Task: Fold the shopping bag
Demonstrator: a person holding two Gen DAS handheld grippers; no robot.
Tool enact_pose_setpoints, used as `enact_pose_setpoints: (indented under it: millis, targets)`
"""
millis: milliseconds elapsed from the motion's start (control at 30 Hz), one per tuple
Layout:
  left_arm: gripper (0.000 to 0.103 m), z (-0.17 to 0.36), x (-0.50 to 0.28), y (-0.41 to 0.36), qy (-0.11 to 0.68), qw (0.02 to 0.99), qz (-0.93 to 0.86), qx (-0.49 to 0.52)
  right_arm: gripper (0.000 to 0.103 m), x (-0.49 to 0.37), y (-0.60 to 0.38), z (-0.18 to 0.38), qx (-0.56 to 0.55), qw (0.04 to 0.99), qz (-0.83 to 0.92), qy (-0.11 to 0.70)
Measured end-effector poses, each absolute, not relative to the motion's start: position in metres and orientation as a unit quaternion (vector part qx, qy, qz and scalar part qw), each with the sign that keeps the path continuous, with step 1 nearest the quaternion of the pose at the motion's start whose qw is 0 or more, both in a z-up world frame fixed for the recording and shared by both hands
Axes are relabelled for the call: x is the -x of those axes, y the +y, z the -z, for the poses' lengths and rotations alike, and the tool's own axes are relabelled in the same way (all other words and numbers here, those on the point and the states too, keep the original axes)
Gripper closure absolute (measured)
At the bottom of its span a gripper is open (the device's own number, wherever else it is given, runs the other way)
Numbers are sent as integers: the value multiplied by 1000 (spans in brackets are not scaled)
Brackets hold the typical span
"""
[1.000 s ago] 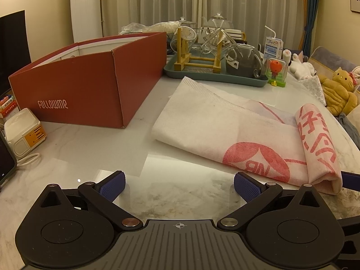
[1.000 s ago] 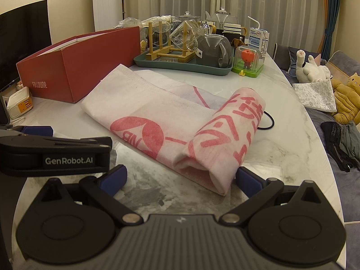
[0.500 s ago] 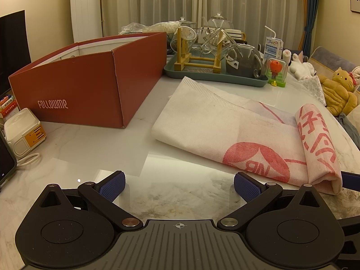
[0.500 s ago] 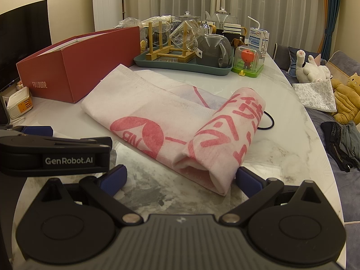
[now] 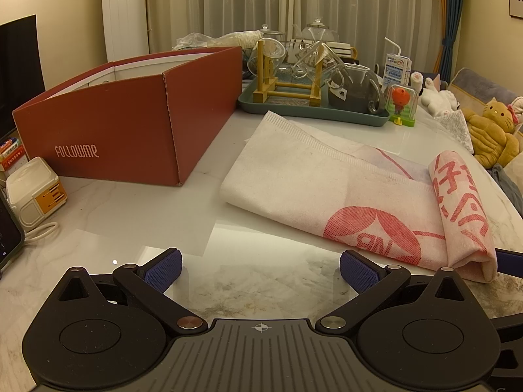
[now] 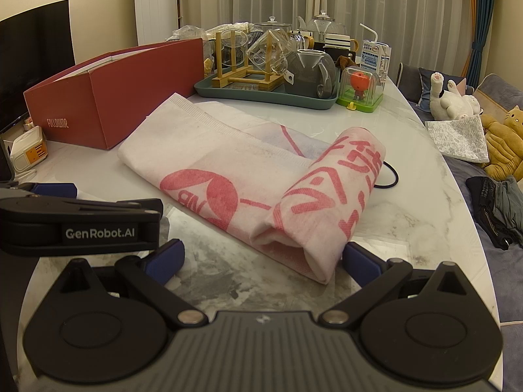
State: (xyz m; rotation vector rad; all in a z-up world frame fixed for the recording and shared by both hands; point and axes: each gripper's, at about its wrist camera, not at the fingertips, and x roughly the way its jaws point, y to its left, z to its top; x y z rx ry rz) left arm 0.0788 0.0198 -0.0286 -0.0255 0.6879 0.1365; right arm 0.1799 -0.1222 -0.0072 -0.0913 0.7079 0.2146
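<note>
A white fabric shopping bag (image 5: pixel 327 179) with red print lies flat on the marble table (image 5: pixel 130 222), its right end rolled up into a thick roll (image 5: pixel 461 209). In the right wrist view the same bag (image 6: pixel 209 150) shows its roll (image 6: pixel 330 196) pointing toward me. My left gripper (image 5: pixel 260 269) is open just off the bag's near left edge, holding nothing. My right gripper (image 6: pixel 261 258) is open too, with the near end of the roll reaching between its fingers; its right pad (image 6: pixel 359 258) sits right by the roll's end. The left gripper's body (image 6: pixel 81 222) shows at the left.
A red cardboard box (image 5: pixel 130 114) stands at the left. A green tray (image 5: pixel 310 111) with glassware is at the back, with a toy dome (image 5: pixel 402 104) and a milk carton (image 5: pixel 397 68) beside it. A white device (image 5: pixel 32 192) sits at the left edge. A black hair tie (image 6: pixel 389 176) lies right of the roll.
</note>
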Motion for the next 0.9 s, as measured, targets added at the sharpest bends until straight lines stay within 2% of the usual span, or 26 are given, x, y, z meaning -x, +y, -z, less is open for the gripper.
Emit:
enact_pose_setpoints:
  millis: [900]
  targets:
    - [0,28,-75,18,337,939,-74,14,0,-180,-122,7,45,931,-105,346]
